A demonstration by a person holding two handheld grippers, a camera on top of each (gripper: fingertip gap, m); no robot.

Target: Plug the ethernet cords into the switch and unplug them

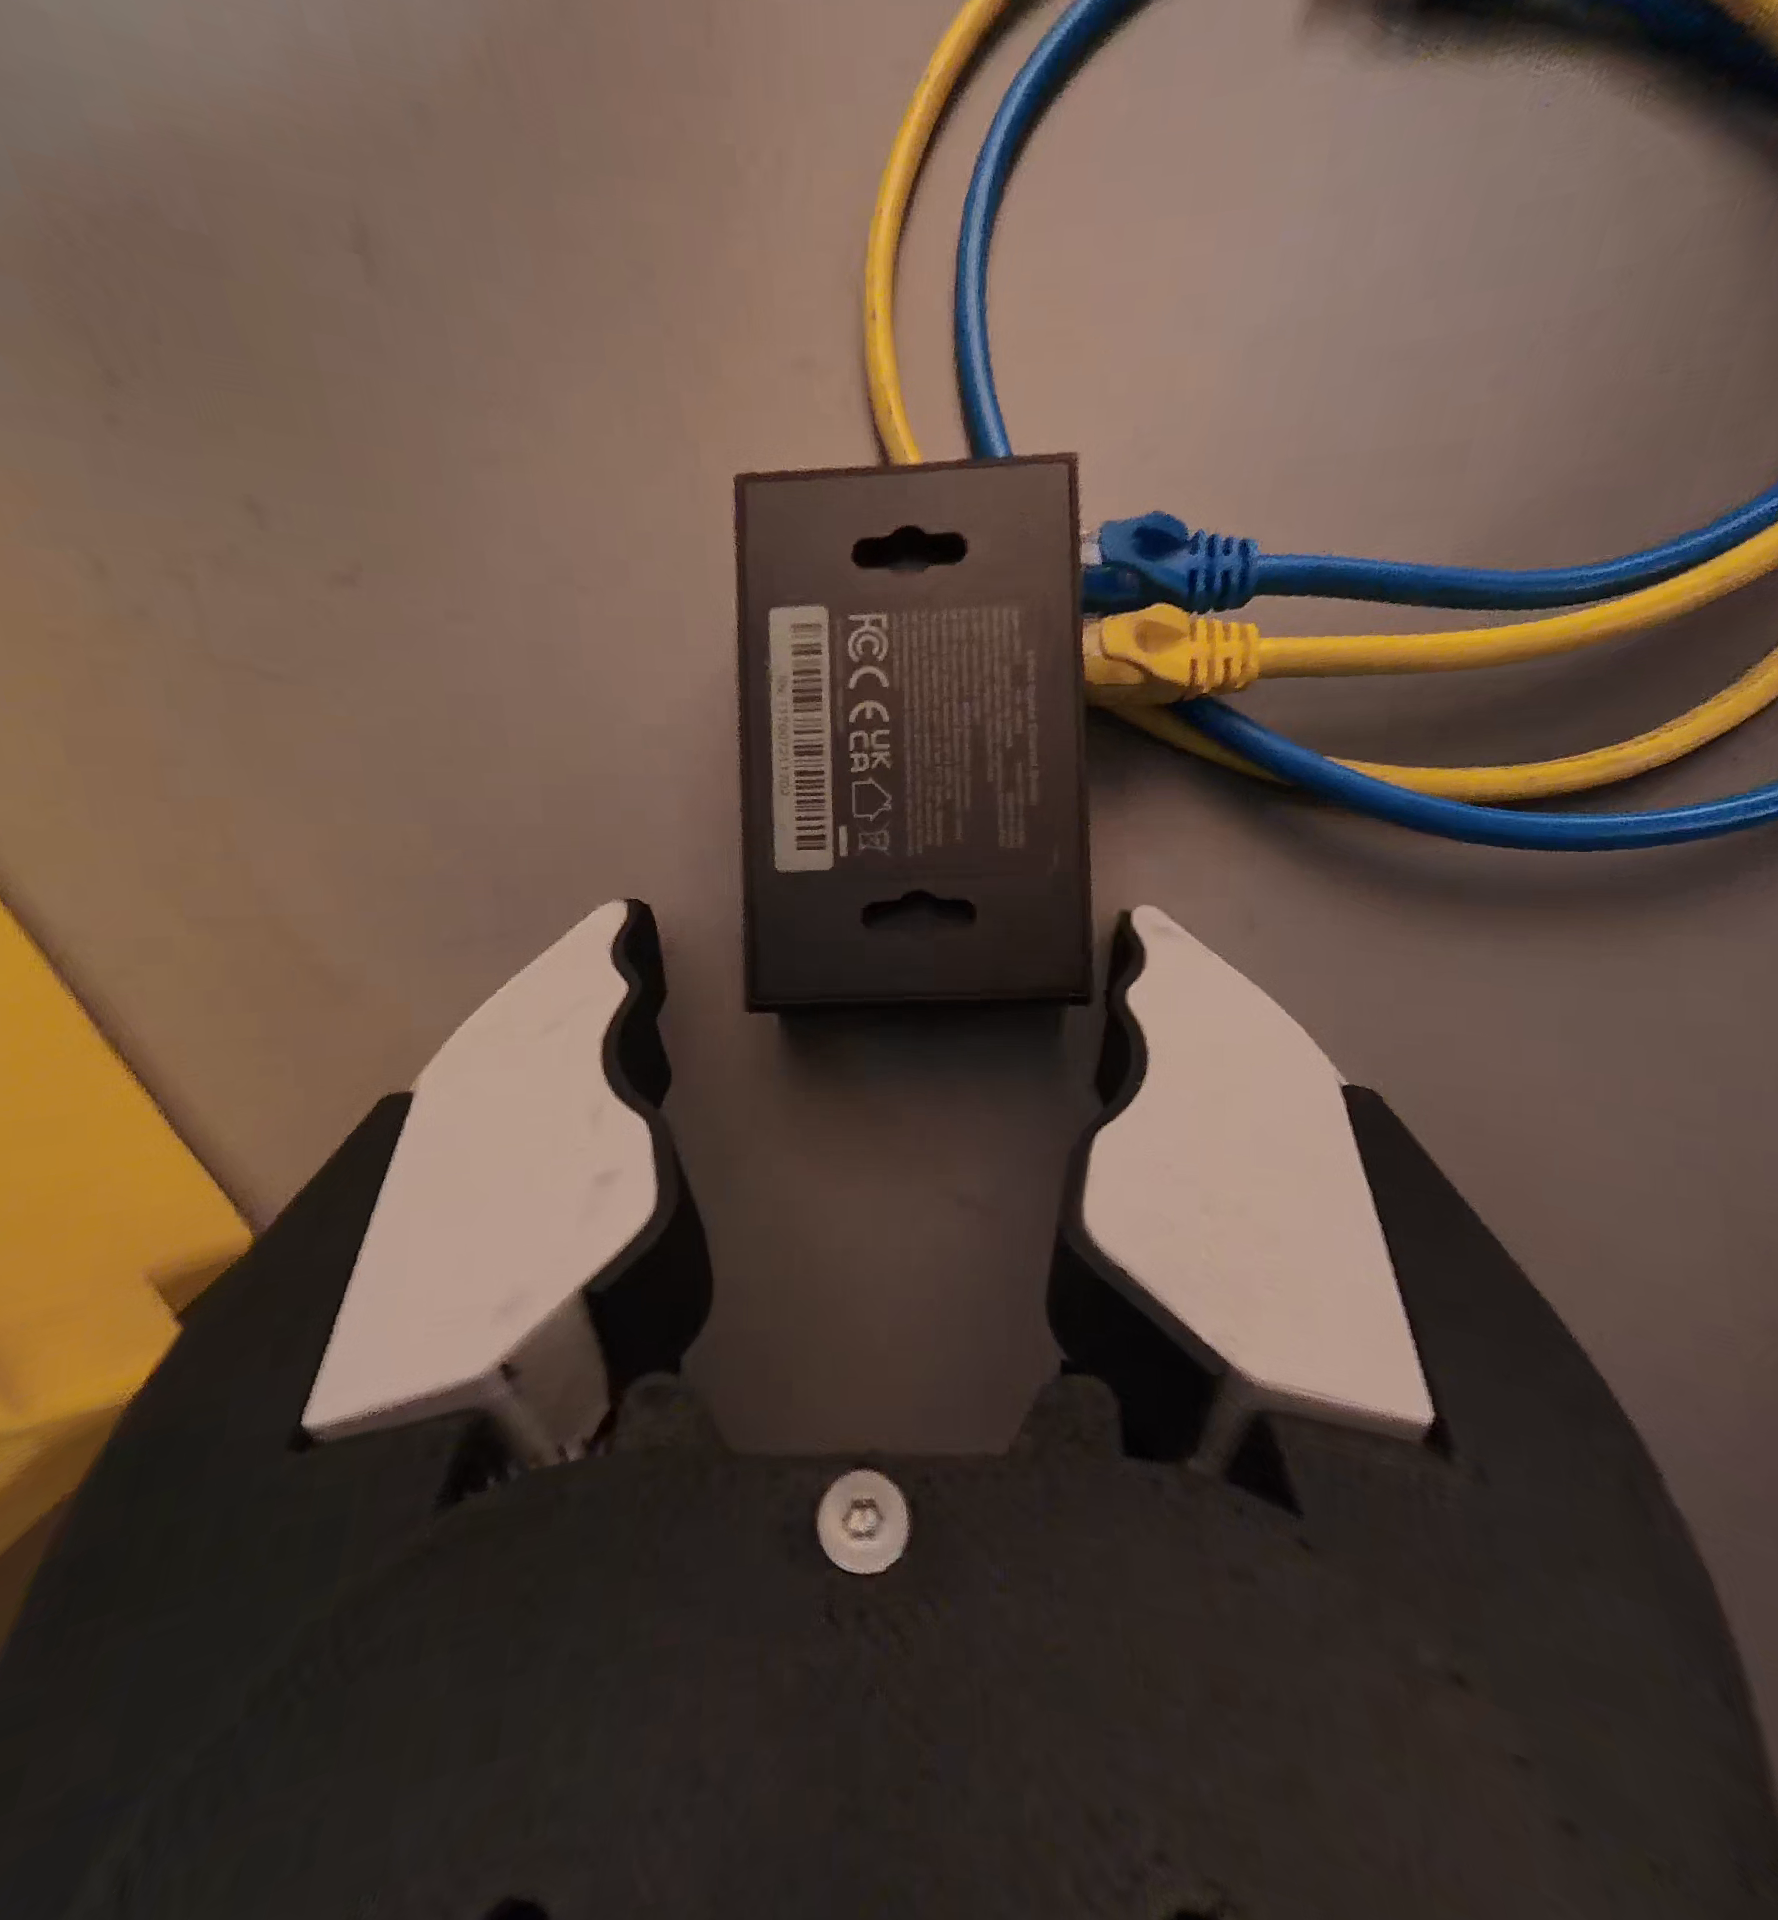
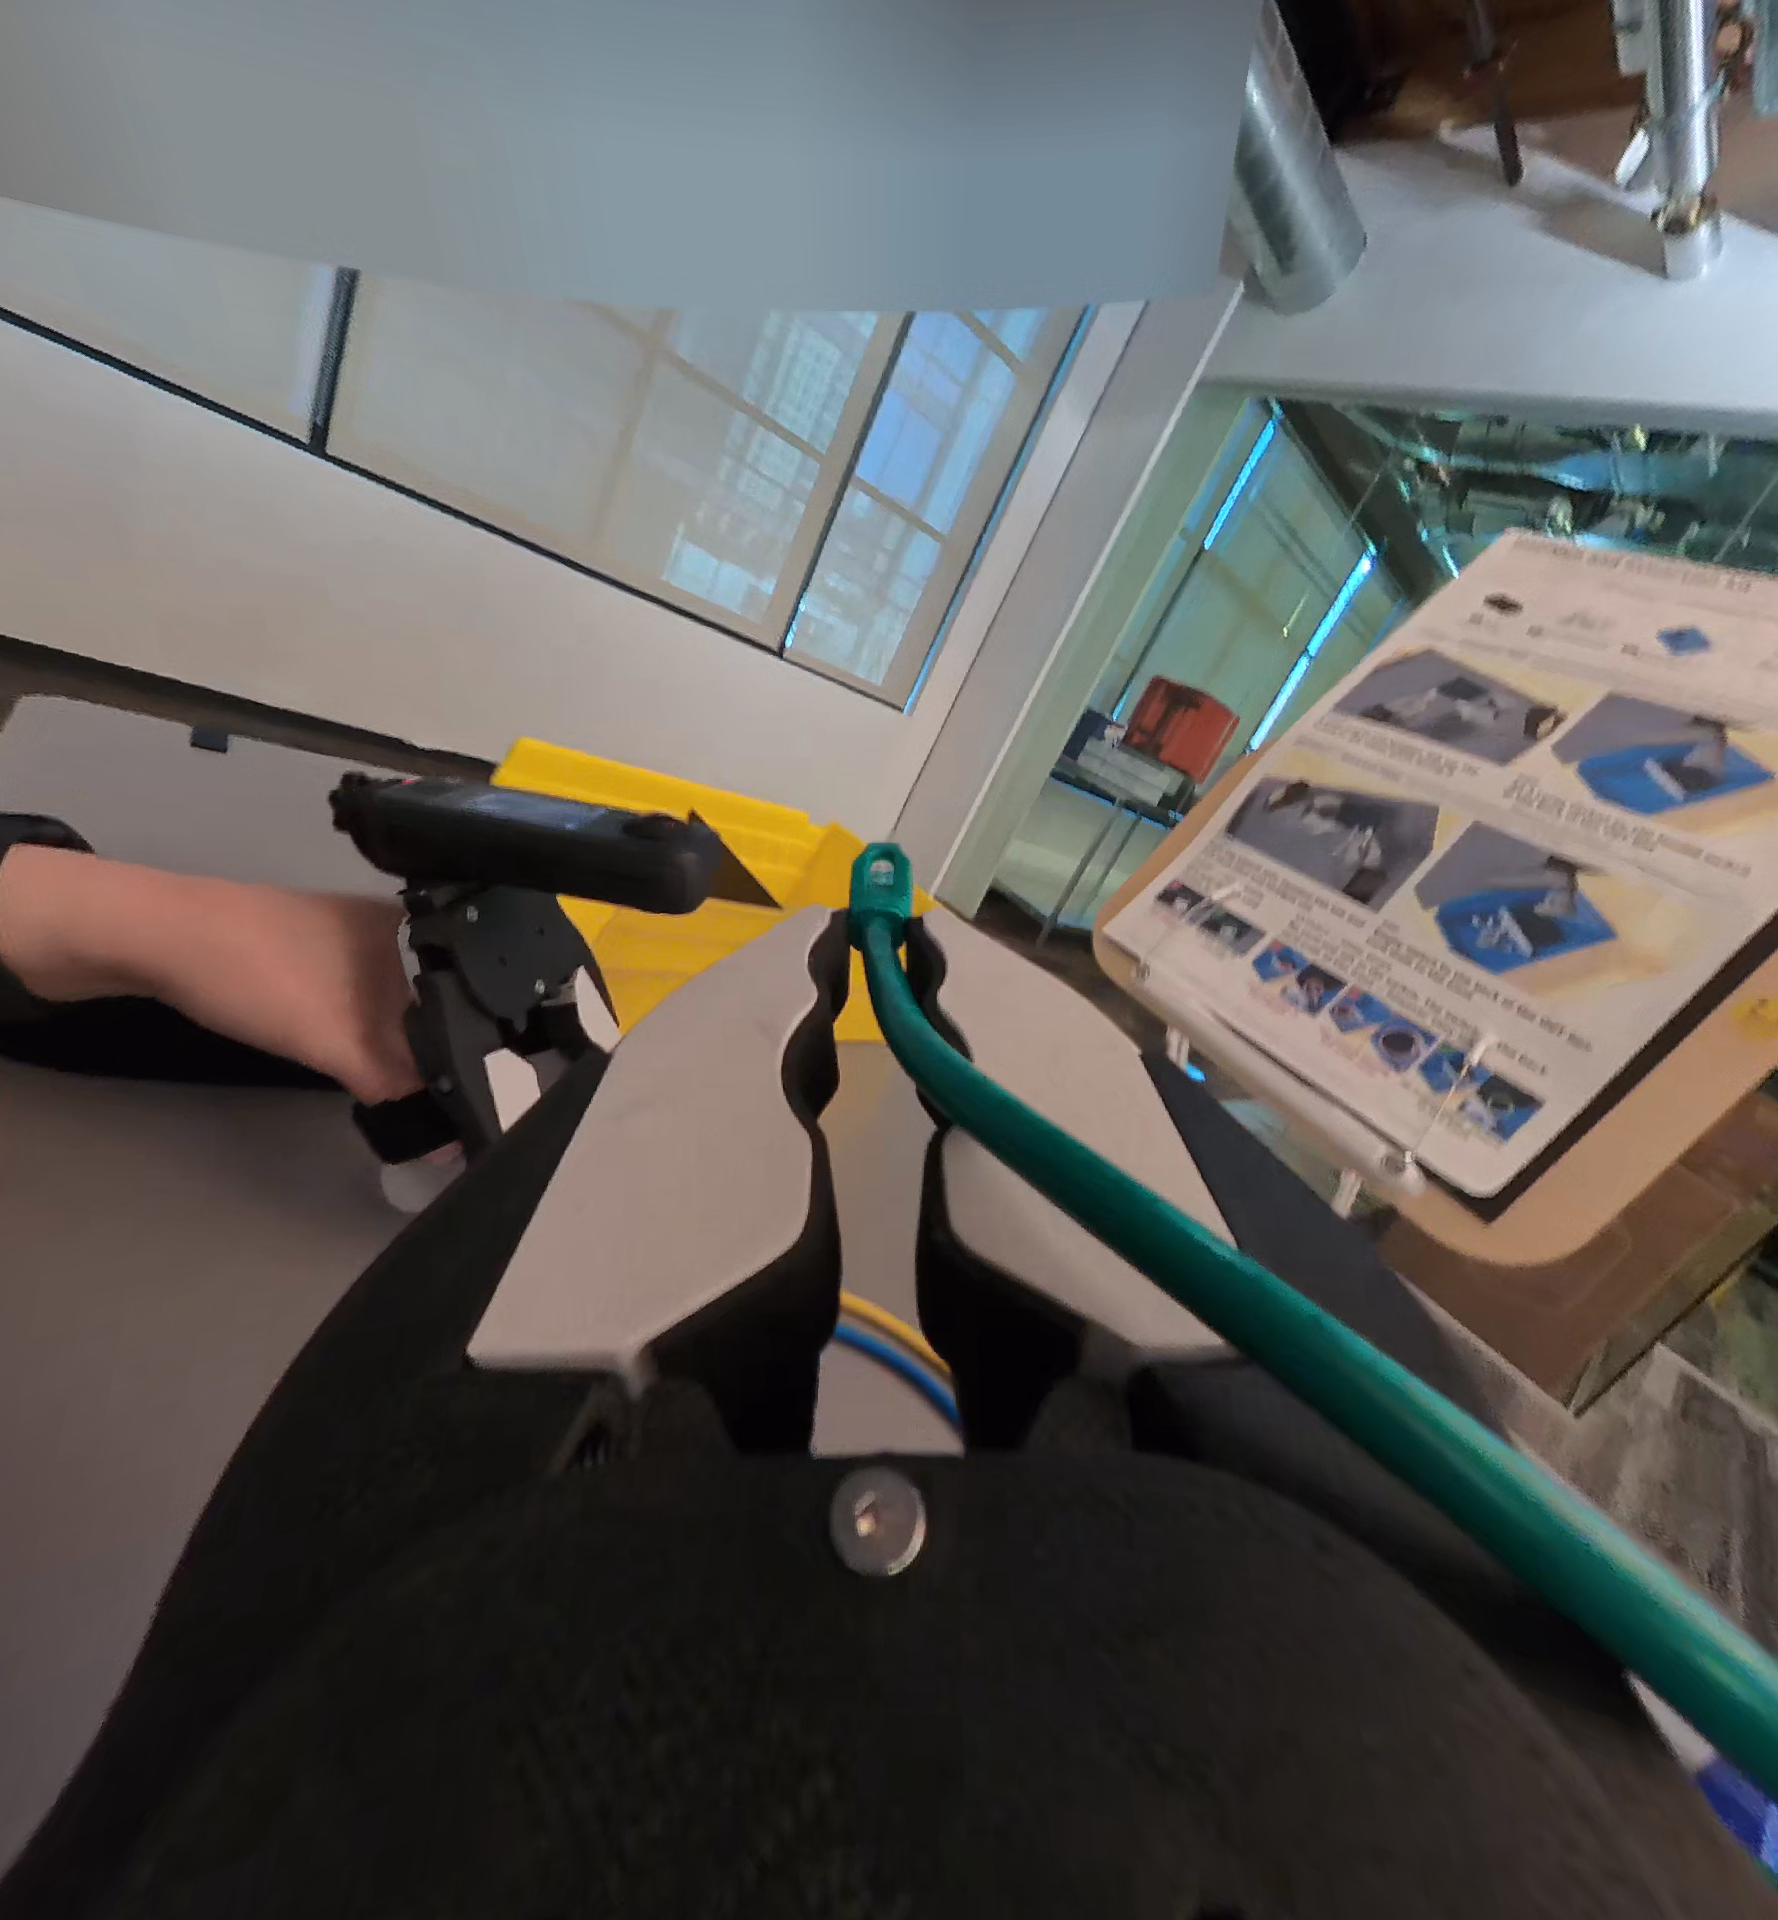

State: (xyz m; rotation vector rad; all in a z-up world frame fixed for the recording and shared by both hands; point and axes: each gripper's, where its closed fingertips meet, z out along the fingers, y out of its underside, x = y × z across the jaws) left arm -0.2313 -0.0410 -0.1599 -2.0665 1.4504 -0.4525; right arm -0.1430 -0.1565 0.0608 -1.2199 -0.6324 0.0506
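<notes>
The grey table (image 1: 345, 520) fills the left wrist view, with a yellow bin (image 1: 23, 1195) at its left edge. In the right wrist view an instruction board (image 2: 1467, 883) stands tilted at the right, beyond the table's far side.

The left gripper (image 1: 885, 966) hangs over the table with its jaws spread wide, nothing between them; its fingertips sit either side of the near end of the switch (image 1: 911, 727), just apart from it. The right gripper (image 2: 869, 935) is clamped on the green ethernet cord (image 2: 1228, 1288) close behind its plug (image 2: 880, 878), which pokes out past the fingertips and points away into the room, well off the table.

The switch, a small black box lying label side up (the underside, going by the mounting slots), rests flat on the table. A blue ethernet cord (image 1: 978, 260) and a yellow ethernet cord (image 1: 885, 260) loop around its far right side, and a blue plug (image 1: 1165, 561) and a yellow plug (image 1: 1171, 655) sit in ports on its right face, the blue one farther off.
</notes>
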